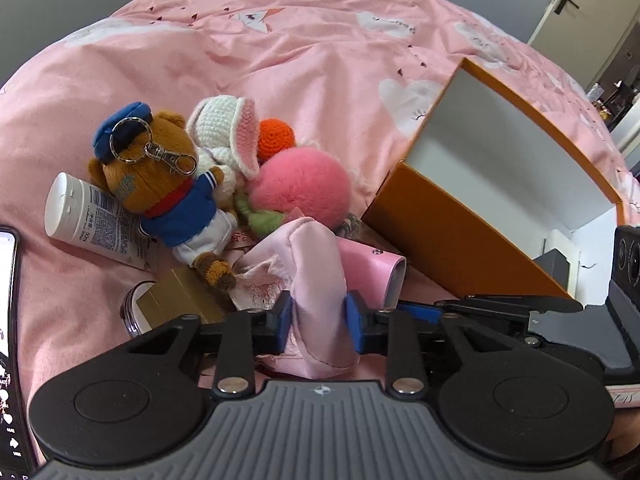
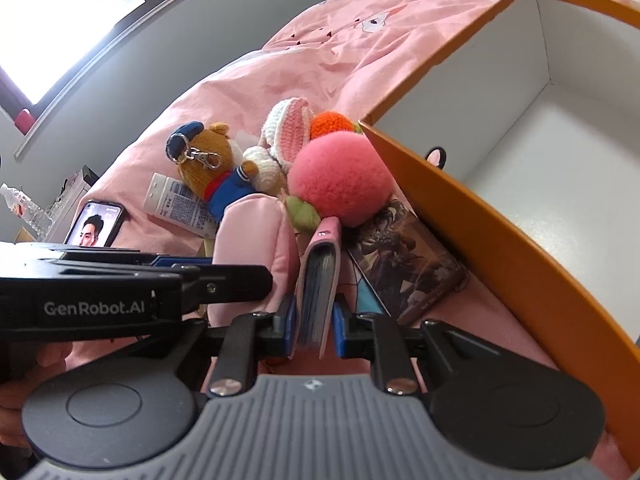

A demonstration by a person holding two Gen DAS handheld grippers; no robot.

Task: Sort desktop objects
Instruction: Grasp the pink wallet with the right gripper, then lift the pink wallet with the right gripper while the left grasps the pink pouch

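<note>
My left gripper (image 1: 319, 322) is shut on a pale pink fabric pouch (image 1: 316, 280), which also shows in the right wrist view (image 2: 256, 240). My right gripper (image 2: 315, 320) is shut on a pink card holder (image 2: 318, 280), seen edge-on with cards inside; it shows in the left wrist view (image 1: 370, 272). Both grippers sit side by side at the front of a pile on the pink bed. An open orange box (image 1: 472, 236) with a white inside (image 2: 560, 152) stands to the right.
The pile holds a bear keychain plush (image 1: 168, 184), a crocheted rabbit (image 1: 228, 128), a pink pom-pom (image 1: 300, 184), a white tube (image 1: 88, 220), a gold box (image 1: 180, 300) and a picture card box (image 2: 404, 256). A phone (image 2: 98, 224) lies at the left.
</note>
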